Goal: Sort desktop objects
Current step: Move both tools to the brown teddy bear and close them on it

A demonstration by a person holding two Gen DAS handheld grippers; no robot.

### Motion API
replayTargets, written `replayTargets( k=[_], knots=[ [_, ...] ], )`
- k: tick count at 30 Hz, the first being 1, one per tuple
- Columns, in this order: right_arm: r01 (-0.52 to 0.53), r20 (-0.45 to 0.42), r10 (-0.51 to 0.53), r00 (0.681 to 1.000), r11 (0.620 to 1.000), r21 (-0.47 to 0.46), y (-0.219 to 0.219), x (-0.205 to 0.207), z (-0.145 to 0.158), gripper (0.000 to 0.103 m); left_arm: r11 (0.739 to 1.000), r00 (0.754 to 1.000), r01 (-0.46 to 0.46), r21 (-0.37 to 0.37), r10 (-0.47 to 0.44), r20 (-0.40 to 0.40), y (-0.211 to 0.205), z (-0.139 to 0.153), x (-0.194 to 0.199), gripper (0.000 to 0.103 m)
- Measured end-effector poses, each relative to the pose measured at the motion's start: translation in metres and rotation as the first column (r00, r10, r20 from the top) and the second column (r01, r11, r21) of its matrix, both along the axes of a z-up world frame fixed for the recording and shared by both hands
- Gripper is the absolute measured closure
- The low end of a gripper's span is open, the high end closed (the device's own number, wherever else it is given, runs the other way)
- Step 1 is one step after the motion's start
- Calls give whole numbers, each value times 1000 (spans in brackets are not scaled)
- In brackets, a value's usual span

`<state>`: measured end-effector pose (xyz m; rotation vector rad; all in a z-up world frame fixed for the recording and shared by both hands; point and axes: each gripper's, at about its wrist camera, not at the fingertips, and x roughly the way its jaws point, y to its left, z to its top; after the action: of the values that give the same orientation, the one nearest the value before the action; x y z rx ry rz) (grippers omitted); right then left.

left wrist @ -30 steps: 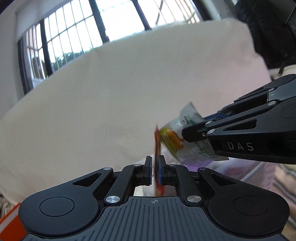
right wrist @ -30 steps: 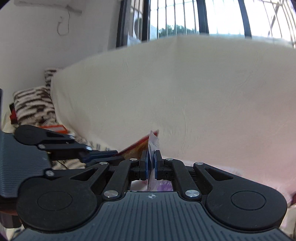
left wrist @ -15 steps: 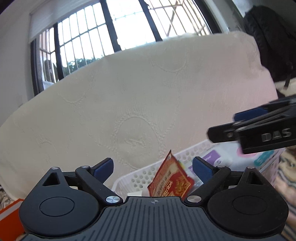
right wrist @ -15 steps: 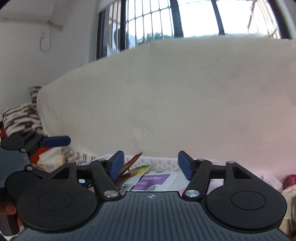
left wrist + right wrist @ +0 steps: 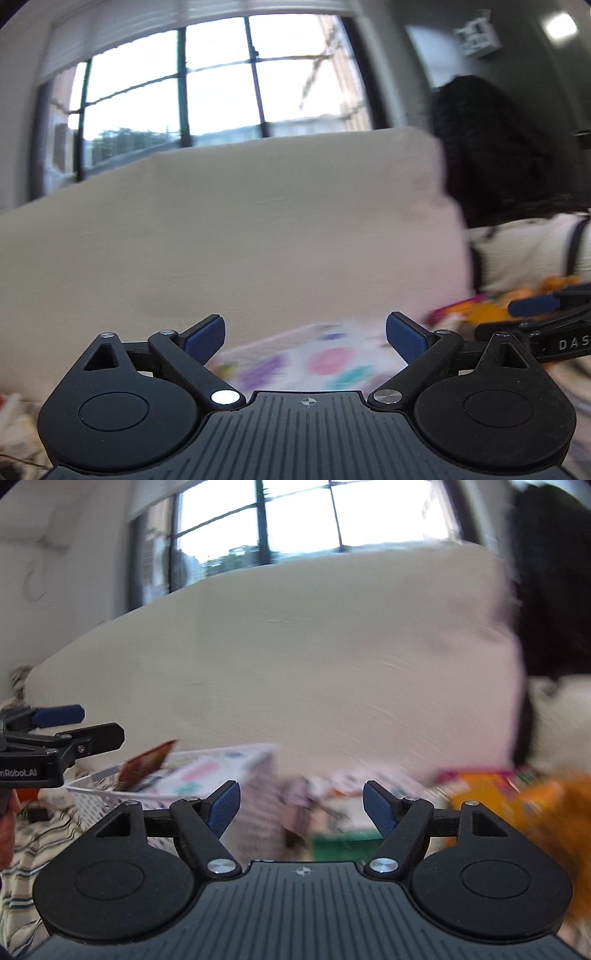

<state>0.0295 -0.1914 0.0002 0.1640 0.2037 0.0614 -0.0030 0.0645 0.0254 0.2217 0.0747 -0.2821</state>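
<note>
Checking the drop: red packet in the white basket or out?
In. The red packet stands tilted inside the white basket, poking above its rim.

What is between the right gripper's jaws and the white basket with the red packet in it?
Nothing solid shows there. In the right wrist view the right gripper has opening, empty jaws, and the white basket with its red packet sits just left of them, over blurred striped cloth.

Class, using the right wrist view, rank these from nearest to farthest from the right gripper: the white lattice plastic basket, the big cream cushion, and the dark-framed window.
Measured from the right gripper, whose jaws are opening with nothing between them:
1. White lattice plastic basket, low on the left, just beyond the fingers.
2. Big cream cushion, upright behind the basket, filling the middle.
3. Dark-framed window, at the top, behind the cushion.
</note>
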Motion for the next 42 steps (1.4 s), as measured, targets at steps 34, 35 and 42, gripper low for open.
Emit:
replayTargets(
  k=[34,35,42],
  knots=[
    [314,-60,-308,949,920,235,-177,-30,-52,27,946,854,245,-210,-314,-415,-222,-105,139,22],
    [311,-65,-304,950,920,240,-178,-28,-53,31,946,853,248,-210,-316,-416,-223,-106,141,28],
    [297,-68,-289,955,921,252,-179,-26,-61,66,954,865,239,-184,-295,-406,-219,-107,136,61]
  ],
)
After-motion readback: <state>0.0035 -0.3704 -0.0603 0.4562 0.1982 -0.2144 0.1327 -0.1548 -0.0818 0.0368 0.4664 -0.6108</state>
